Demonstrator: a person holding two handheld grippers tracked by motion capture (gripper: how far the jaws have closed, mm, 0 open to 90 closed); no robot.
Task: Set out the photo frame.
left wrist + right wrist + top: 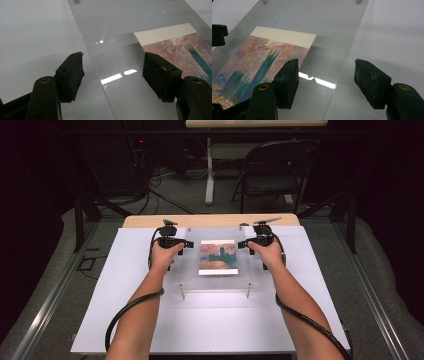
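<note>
On the white worktop (125,310), a clear sheet (215,282) on short posts lies over a painted print (218,256). The left gripper (113,72) and right gripper (327,80) each straddle a side edge of the sheet, fingers apart, clamping nothing. A chair (272,170) stands beyond.

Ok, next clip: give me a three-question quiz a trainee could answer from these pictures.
1. True or false: the left gripper is clamped shut on the clear panel.
2. What lies under the clear panel? A) a painted picture print B) a keyboard C) a folded towel
3. Which edge of the panel does each gripper straddle, seen from the high view?

Key:
1. False: its jaws stand open, one on each side of the panel's edge.
2. A: the picture print.
3. The left gripper straddles the left edge, the right gripper the right edge; both are open.
</note>
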